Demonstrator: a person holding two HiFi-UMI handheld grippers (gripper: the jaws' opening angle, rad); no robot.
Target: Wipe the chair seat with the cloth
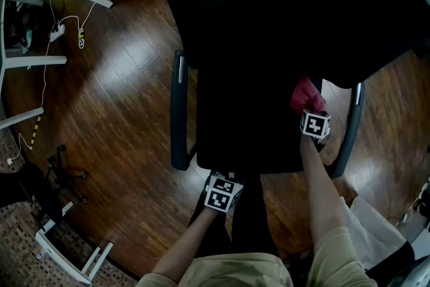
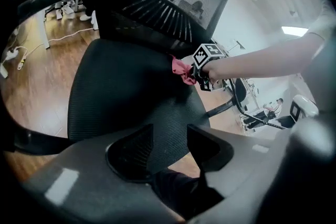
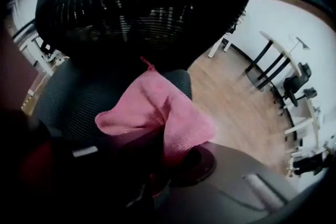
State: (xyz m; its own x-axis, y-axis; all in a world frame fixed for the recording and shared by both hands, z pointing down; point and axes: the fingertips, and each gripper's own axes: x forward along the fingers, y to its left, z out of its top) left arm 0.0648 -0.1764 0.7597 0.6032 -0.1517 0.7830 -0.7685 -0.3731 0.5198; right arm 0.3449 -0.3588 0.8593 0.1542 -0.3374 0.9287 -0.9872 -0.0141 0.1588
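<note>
Chair seat (image 2: pixel 126 92) of black mesh, viewed from above and from both grippers. The right gripper (image 3: pixel 157 165) is clamped on a pink cloth (image 3: pixel 157 113), which bunches up over its jaws at the seat's right rear corner, just below the backrest; whether it presses on the mesh is unclear. The left gripper (image 2: pixel 165 149) hovers at the seat's front edge, jaws partly apart with nothing between them. Wiping seems barely under way: no wiped track shows, so most of the seat likely remains.
</note>
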